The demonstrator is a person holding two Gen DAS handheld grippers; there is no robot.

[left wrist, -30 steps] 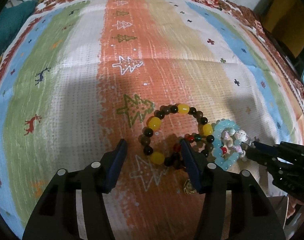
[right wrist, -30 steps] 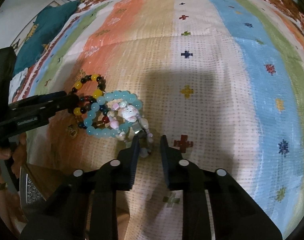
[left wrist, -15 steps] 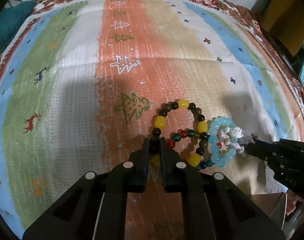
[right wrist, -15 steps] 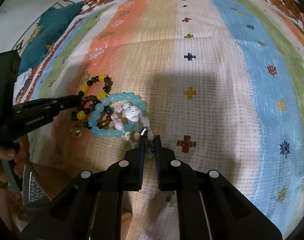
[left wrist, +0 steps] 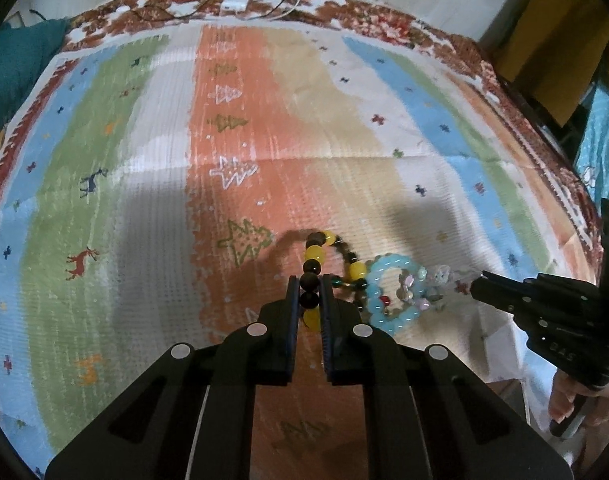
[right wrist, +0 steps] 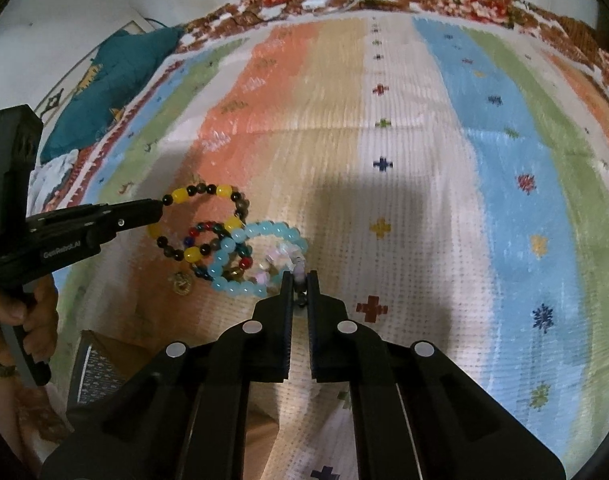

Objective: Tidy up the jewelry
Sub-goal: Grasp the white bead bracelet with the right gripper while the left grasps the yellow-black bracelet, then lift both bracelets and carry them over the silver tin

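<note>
Striped blanket (left wrist: 152,216) with little trees and deer covers the surface, teal cushion (right wrist: 116,76) off at its far edge; left gripper (left wrist: 309,294) is clamped on the yellow-and-dark bead bracelet (right wrist: 202,222); right gripper (right wrist: 300,286) is pinched shut on the pale charm bracelet (left wrist: 436,280), tangled with a light blue bracelet (right wrist: 260,258); the left gripper's side reads "GenRobot.AI".

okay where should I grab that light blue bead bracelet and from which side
Judging from the right wrist view, grip the light blue bracelet at its far arc, coming from the right. There its beads lie clear on the cloth. The near-left arc crosses the small multicoloured bracelet, and the pink charm bracelet overlaps the near side, where the right gripper already pinches it.
</note>
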